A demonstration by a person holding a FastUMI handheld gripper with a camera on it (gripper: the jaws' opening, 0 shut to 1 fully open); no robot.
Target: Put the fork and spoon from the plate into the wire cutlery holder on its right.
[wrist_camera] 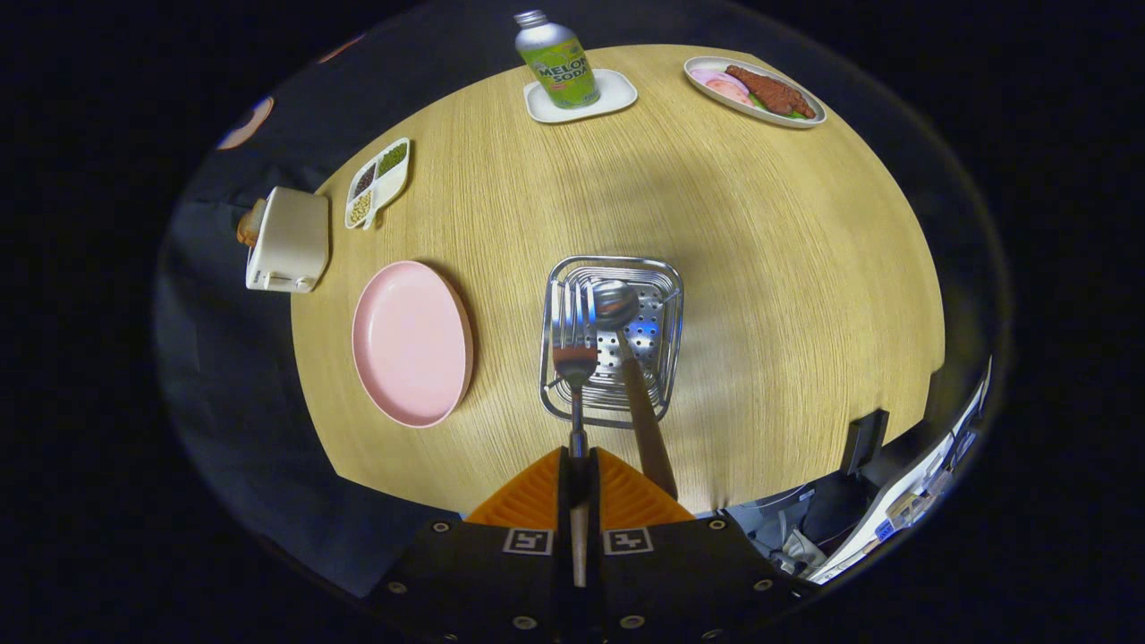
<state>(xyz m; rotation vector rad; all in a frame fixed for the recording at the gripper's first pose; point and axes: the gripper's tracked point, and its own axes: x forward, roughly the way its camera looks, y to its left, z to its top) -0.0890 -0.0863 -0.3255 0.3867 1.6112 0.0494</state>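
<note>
I look down on a round wooden table. My gripper [578, 461] is shut on the handle of the fork [574, 351], which hangs tines-down over the left part of the wire cutlery holder [673, 300]. Whether the tines touch the holder's bottom I cannot tell. The spoon [616, 304] stands in the holder with its bowl down, and its wooden handle leans out toward my right finger. Left of the holder lies the pink plate [410, 344] with nothing on it.
Beyond the holder, a green soda bottle [556, 61] stands on a white coaster, and a plate of food [753, 90] sits at the far right. A divided dish [377, 182] and a white box [288, 240] lie near the table's left edge.
</note>
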